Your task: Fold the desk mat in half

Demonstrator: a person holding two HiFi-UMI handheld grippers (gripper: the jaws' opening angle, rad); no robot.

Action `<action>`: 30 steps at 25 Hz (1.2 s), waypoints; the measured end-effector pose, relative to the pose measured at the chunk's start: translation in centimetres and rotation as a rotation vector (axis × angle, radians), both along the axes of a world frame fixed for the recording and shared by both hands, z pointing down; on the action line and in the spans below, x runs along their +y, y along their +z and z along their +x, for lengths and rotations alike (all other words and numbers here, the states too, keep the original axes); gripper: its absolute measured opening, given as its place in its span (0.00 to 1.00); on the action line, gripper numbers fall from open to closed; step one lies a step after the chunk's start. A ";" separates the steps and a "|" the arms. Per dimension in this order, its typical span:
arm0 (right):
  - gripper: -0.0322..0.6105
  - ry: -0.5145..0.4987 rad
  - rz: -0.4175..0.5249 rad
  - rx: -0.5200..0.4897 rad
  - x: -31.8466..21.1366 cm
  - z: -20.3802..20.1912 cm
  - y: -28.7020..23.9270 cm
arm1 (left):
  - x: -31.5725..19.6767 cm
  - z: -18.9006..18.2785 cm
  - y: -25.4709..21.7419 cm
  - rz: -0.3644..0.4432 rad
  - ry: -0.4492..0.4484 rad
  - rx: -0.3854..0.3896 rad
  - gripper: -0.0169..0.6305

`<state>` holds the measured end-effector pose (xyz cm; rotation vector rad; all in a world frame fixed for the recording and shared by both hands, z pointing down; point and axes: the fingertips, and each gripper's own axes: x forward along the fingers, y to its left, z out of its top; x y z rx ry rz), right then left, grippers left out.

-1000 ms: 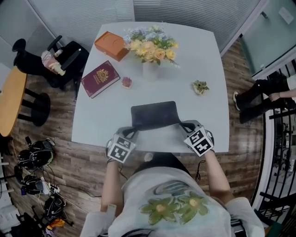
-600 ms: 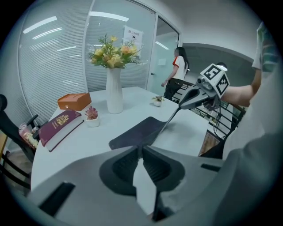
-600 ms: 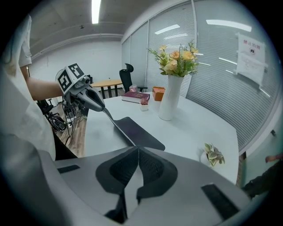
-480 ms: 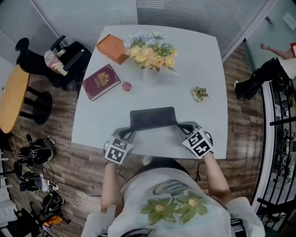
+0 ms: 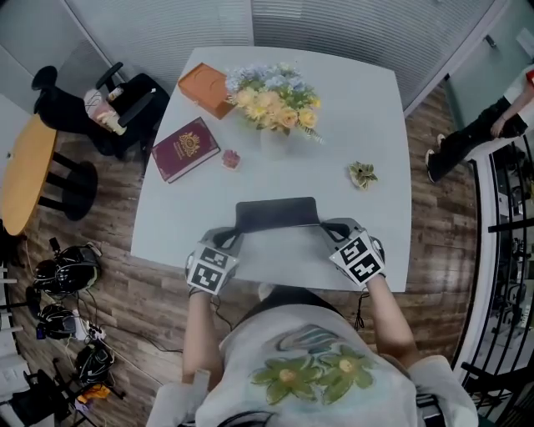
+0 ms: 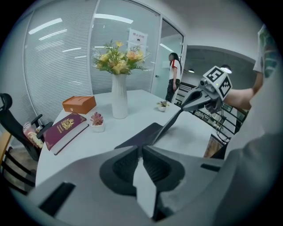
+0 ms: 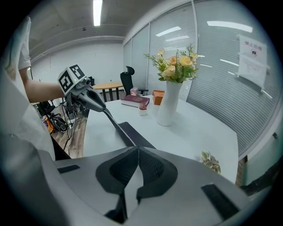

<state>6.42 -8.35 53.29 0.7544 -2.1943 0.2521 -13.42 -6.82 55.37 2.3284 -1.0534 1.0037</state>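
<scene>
Over white table, our left gripper and right gripper pinch dark rubbery desk mat corners; uneven pulling (we reckon) skews it

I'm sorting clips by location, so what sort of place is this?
Likely an office meeting room: striped frosted glass partition walls, a black office chair, and a white square table.

The raised desk mat fills the space right before me. Beyond it the tabletop is bare up to the flower vase dead ahead. Left of that stand a pink plant and maroon book; a succulent sits right, with bare lanes either side.
</scene>
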 end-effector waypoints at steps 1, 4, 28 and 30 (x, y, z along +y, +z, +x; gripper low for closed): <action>0.08 -0.001 0.003 -0.001 -0.2 0.0 -0.1 | -0.1 0.0 -0.1 0.000 -0.002 0.000 0.09; 0.08 0.008 0.006 -0.009 -0.6 -0.1 -0.4 | -0.3 -0.1 -0.2 0.003 -0.008 -0.001 0.09; 0.08 0.011 0.058 -0.044 -4.1 -0.3 -1.8 | -3.3 -0.4 -1.5 0.053 -0.056 0.001 0.08; 0.08 0.007 0.063 -0.045 -4.5 -0.4 -1.9 | -3.7 -0.4 -1.6 0.053 -0.065 0.002 0.08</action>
